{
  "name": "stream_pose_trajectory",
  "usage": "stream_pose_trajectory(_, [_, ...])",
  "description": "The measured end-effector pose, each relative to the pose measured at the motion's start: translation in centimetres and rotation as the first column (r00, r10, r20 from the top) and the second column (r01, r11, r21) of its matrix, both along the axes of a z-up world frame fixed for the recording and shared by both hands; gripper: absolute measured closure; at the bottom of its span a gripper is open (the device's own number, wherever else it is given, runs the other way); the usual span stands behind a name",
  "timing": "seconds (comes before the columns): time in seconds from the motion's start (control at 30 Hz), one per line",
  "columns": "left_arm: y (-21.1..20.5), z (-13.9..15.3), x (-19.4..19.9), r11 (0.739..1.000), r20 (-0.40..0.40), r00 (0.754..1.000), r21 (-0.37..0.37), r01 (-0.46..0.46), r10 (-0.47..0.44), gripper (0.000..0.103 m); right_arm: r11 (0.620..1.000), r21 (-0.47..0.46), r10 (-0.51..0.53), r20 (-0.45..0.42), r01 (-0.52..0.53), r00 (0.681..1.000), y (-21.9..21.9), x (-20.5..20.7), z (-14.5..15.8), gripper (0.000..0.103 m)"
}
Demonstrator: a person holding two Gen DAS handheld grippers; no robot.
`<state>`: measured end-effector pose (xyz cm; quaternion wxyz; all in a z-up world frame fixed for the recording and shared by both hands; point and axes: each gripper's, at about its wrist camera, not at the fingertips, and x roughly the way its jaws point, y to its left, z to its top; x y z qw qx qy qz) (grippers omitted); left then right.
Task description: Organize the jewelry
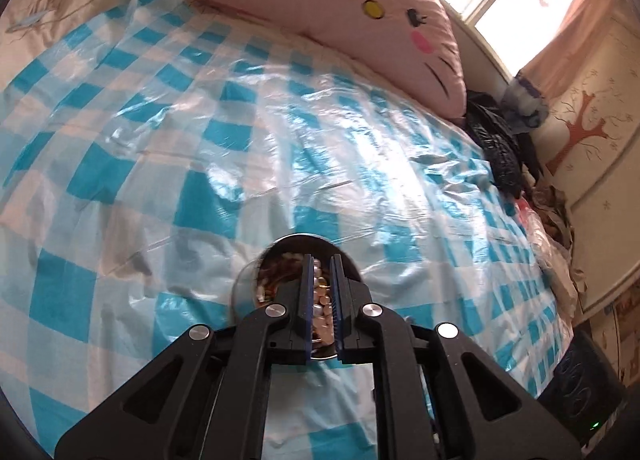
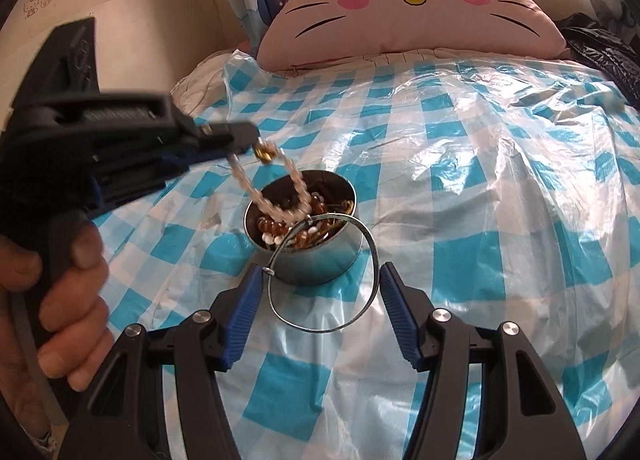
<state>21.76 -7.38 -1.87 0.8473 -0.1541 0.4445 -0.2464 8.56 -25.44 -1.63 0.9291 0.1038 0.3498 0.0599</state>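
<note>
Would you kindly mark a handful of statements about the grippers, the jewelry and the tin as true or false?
1. The left gripper is shut on a pale bead bracelet above the metal tin. True.
2. The right gripper has its jaws closed tight on the tin. False: its jaws stand wide apart, with a silver bangle between them.
3. The tin holds brown and white beads. True.
4. The tin stands on a bare wooden table. False: it stands on a blue and white checked plastic sheet over a bed.
5. A pink cat-face cushion lies at the far end of the bed. True.
</note>
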Motion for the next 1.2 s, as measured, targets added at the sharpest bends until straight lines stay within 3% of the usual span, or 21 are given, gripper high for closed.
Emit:
stream_pose_trajectory(0.07, [1.9,-0.8,-0.4,0.999,0.015,0.999,0.031,-0.044,0.044,0.09,0.999,-0.026,0.021,0.008,-0.021,1.0,0.6,1.5,0.5,0.044])
stream_pose_trajectory(0.13, [3.4,-1.1,-1.4,0.994,0.042,0.997,0.074,-0.074,0.071,0.071,0.998,-0.057,0.041,0.005,-0.041,0.999,1.4,3.1,0.8,0.044])
stream_pose_trajectory(0.2, [4.9,-1.3,-2.7,0.988,0.07,0.993,0.114,-0.107,0.099,0.06,0.994,-0.098,0.053,-0.008,-0.053,0.999,2.3,5.0,0.8,0.044])
stream_pose_trajectory(0.3, [6.3,-1.2,-5.1,0.976,0.104,0.988,0.174,-0.135,0.118,0.048,0.988,-0.139,0.054,-0.097,-0.067,0.994,3.2,7.4,-0.7,0.041])
stream_pose_trajectory(0.4, [6.7,-0.8,-8.3,0.961,0.135,0.985,0.24,-0.138,0.107,0.034,0.993,-0.115,0.015,-0.066,-0.022,0.998,2.9,5.1,-0.2,0.041])
stream_pose_trajectory(0.53, [6.2,-0.5,-12.5,0.938,0.175,0.981,0.321,-0.134,0.081,0.014,0.994,-0.111,-0.029,-0.032,0.025,0.999,2.0,-2.3,0.4,0.023])
stream_pose_trajectory(0.7, [4.6,-0.3,-15.8,0.881,0.22,0.975,0.461,-0.104,0.0,0.009,0.983,-0.067,-0.172,-0.063,0.168,0.983,-0.7,-9.4,-0.2,0.012])
stream_pose_trajectory(0.8, [4.6,-0.1,-17.4,0.857,0.27,0.963,0.497,-0.137,-0.003,0.008,0.968,-0.05,-0.247,0.02,0.248,0.969,-1.7,-11.7,1.2,0.008])
stream_pose_trajectory(0.97, [5.1,1.1,-18.9,0.866,0.336,0.942,0.467,-0.179,0.014,0.008,0.965,-0.09,-0.249,-0.021,0.246,0.968,-1.5,-11.0,0.9,0.007])
stream_pose_trajectory(1.2, [5.6,2.0,-20.4,0.883,0.368,0.93,0.433,-0.183,0.012,0.008,0.96,-0.113,-0.254,0.047,0.257,0.966,-0.6,-13.0,2.1,0.007])
